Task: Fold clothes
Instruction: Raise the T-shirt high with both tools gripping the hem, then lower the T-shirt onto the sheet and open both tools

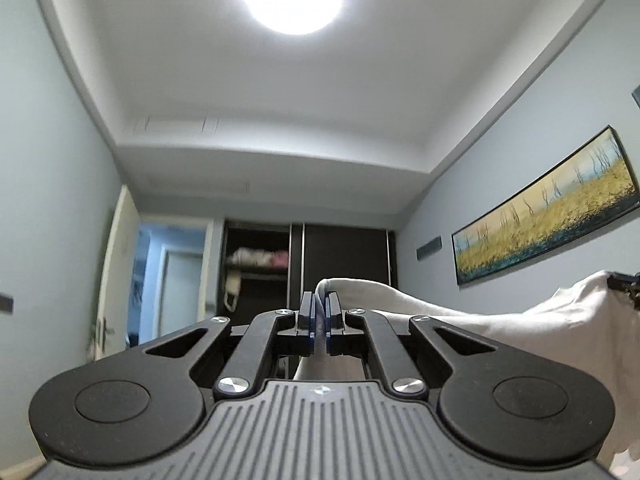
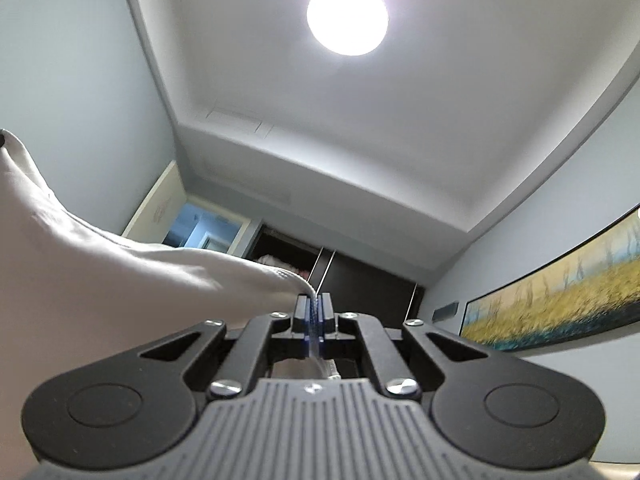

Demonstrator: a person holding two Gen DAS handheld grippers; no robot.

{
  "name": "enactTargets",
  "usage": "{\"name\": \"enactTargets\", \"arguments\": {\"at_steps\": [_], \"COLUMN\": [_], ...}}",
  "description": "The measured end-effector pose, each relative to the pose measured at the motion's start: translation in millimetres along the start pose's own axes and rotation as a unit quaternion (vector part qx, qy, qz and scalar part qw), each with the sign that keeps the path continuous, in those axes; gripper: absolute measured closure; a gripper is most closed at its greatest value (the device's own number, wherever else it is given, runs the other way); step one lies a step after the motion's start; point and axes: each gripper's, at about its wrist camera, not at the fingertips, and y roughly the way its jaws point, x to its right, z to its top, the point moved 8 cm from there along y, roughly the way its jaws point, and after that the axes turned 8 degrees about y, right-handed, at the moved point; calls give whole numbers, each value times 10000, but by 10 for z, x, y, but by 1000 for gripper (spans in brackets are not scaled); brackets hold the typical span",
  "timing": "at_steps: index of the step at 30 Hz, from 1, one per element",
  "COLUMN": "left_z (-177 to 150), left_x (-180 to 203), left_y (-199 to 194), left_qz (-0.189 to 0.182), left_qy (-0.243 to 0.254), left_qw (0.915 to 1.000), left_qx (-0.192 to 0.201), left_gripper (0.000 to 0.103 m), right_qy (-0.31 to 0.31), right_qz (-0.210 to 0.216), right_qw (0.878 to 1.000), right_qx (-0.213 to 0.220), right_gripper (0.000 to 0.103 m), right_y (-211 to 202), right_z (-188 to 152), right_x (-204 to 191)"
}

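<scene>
Wrist views show left tool (image 1: 320,322) and right tool (image 2: 316,320) each clamped on white garment (image 1: 540,328).

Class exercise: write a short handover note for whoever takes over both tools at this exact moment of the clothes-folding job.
Left tool: shut on an edge of the white garment.
Right tool: shut on another edge of the same garment.
Both tools point up toward the ceiling; the garment is lifted and spans between them, sagging a little.
Done: garment picked up at two points.
Left: no fold shows yet. Probably lay it flat, then fold. The surface below is out of view, so check it first.
</scene>
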Motion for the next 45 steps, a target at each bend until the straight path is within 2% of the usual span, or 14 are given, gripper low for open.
{"name": "enactTargets", "arguments": {"at_steps": [4, 7, 12, 16, 18, 24, 30, 37, 40, 45], "left_z": [60, 19, -341, -828, -1161, -2309, -3213, -4256, -4803, -5810], "left_x": [106, 131, 212, 232, 202, 95, -105, -215, -123, -48], "left_y": [-53, 45, 339, 720, 915, 1488, 1986, 2560, 2709, 2824], "left_qz": [60, 55, 53, 95, 137, 124, 159, 106, 69, 39], "left_qy": [157, 124, 197, 268, 381, 398, 286, 352, 508, 554], "left_qw": [9997, 9999, 9986, 9935, 9879, 9633, 9427, 9148, 8956, 8568], "left_qx": [178, 48, -493, -1105, -1495, -2650, -3321, -4022, -4418, -5127], "left_gripper": [100, 100, 100, 100, 100, 100, 100, 100, 100, 100], "right_qy": [37, 66, 156, 257, 255, 297, 189, 186, 191, 159], "right_qz": [11, 7, 76, 242, 330, 548, 668, 588, 607, 681], "right_qw": [9999, 9999, 9995, 9958, 9923, 9753, 9551, 9274, 9092, 8736], "right_qx": [154, 96, -279, -847, -1167, -2117, -2881, -3691, -4114, -4816], "right_gripper": [99, 99, 99, 99, 99, 99, 99, 99, 99, 99], "right_y": [-133, -96, 105, 418, 614, 1120, 1769, 2567, 2828, 2866], "right_z": [88, 36, -287, -813, -1152, -2222, -3136, -4293, -4890, -6015], "right_x": [56, 99, 125, 37, -59, -318, -543, -769, -926, -1190]}}
